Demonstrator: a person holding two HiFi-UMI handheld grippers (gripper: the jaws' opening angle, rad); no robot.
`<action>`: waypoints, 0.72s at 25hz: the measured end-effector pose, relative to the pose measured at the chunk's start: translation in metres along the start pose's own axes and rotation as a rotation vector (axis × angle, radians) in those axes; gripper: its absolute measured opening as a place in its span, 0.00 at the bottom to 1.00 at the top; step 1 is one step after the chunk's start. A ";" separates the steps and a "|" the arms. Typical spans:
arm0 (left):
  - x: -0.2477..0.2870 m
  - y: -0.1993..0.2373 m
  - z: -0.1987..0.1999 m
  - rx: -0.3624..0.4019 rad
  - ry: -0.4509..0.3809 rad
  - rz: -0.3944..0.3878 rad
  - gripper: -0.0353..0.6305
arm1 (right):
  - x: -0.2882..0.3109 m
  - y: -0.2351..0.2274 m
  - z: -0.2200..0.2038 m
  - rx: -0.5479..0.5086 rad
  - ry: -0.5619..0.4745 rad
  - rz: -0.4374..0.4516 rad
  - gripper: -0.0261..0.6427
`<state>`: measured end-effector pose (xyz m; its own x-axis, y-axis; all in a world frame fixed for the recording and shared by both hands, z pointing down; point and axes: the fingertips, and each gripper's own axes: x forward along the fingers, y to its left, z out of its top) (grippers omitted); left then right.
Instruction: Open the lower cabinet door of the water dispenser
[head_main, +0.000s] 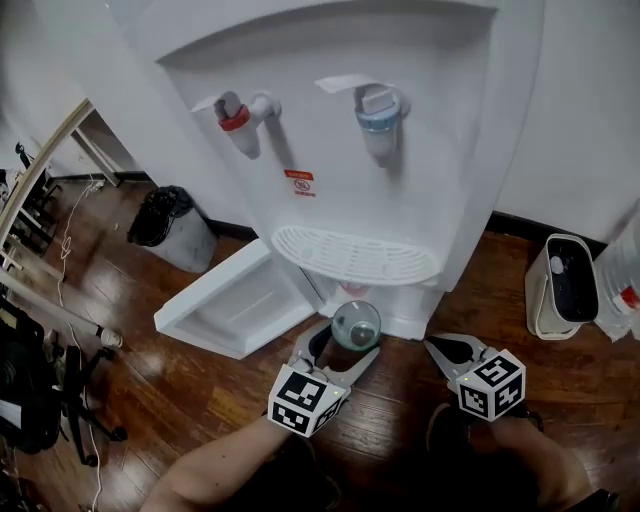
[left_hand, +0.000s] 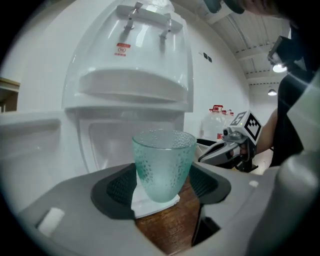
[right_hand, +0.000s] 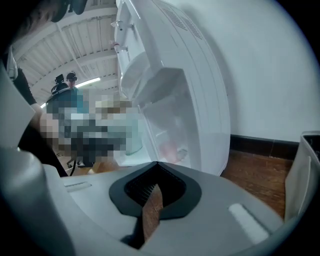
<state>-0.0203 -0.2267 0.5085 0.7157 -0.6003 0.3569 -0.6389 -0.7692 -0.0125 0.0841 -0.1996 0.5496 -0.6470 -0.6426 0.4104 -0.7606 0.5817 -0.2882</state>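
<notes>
The white water dispenser (head_main: 400, 200) stands in front of me. Its lower cabinet door (head_main: 235, 305) is swung wide open to the left, low over the wood floor. The open compartment (left_hand: 112, 145) lies straight behind a pale green dimpled glass cup (left_hand: 162, 165). My left gripper (head_main: 340, 350) is shut on that cup (head_main: 355, 325), upright, just below the drip tray (head_main: 355, 255). My right gripper (head_main: 447, 352) hovers to the right of it, shut with nothing between its jaws, pointing at the dispenser's lower right corner (right_hand: 200, 150).
A black bin bag (head_main: 170, 225) sits left of the dispenser, beyond the open door. A white box-shaped appliance (head_main: 562, 285) and a water bottle (head_main: 625, 280) stand at the right. Black gear and cables (head_main: 30, 390) crowd the far left.
</notes>
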 end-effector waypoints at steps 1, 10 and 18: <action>-0.008 -0.002 0.008 0.007 -0.004 -0.006 0.55 | -0.005 0.005 0.006 -0.003 -0.005 0.005 0.04; -0.089 -0.008 0.074 0.022 -0.039 -0.025 0.55 | -0.046 0.038 0.076 -0.061 -0.047 0.019 0.04; -0.155 -0.003 0.119 0.028 -0.104 0.009 0.55 | -0.065 0.082 0.144 -0.154 -0.087 0.065 0.04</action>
<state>-0.0959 -0.1574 0.3415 0.7363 -0.6256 0.2580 -0.6384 -0.7686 -0.0418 0.0560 -0.1820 0.3753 -0.7020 -0.6379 0.3167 -0.7040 0.6888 -0.1732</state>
